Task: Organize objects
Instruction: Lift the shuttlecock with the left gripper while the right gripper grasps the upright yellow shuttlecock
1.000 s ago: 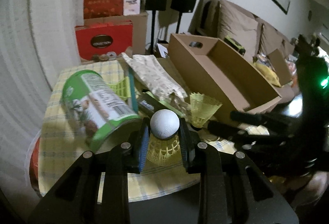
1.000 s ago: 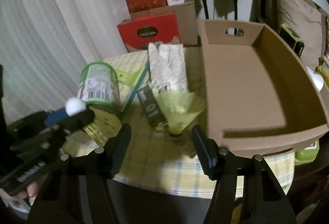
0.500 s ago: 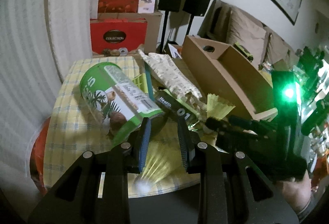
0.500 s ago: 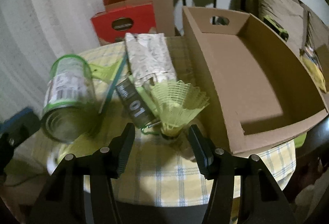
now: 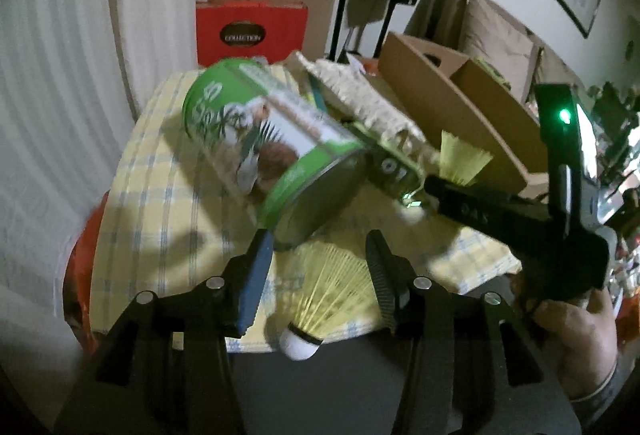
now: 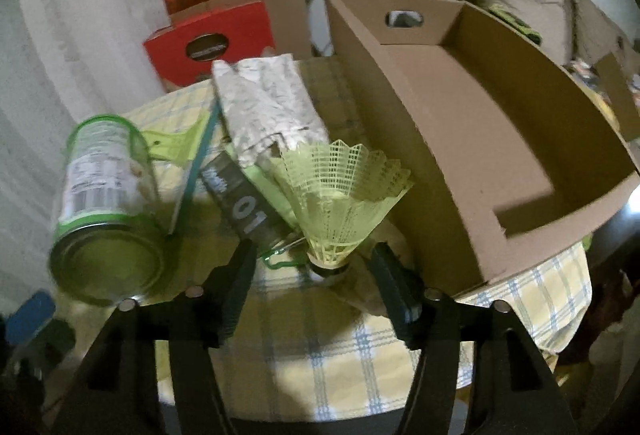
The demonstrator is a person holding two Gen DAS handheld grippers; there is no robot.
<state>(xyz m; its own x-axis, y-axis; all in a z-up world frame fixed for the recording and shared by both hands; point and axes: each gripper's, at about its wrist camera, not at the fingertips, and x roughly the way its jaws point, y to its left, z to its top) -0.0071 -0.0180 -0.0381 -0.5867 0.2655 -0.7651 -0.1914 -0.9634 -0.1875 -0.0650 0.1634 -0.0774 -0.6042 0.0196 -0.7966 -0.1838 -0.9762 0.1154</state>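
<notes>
Left gripper (image 5: 318, 255), jaws just opened, leaves its shuttlecock (image 5: 320, 299) lying loose; right gripper (image 6: 314, 267), jaws opened wider, straddles the upright shuttlecock (image 6: 340, 203) to grab it, likely for the cardboard box (image 6: 460, 195).

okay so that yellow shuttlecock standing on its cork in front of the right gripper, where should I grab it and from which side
Grip the shuttlecock low, at the narrow neck just above the cork, coming from the near table edge with the right gripper. The mesh skirt flares wide and looks flimsy; the neck is stiffer and already sits between the open fingers. The box and black packet crowd both sides.
</notes>
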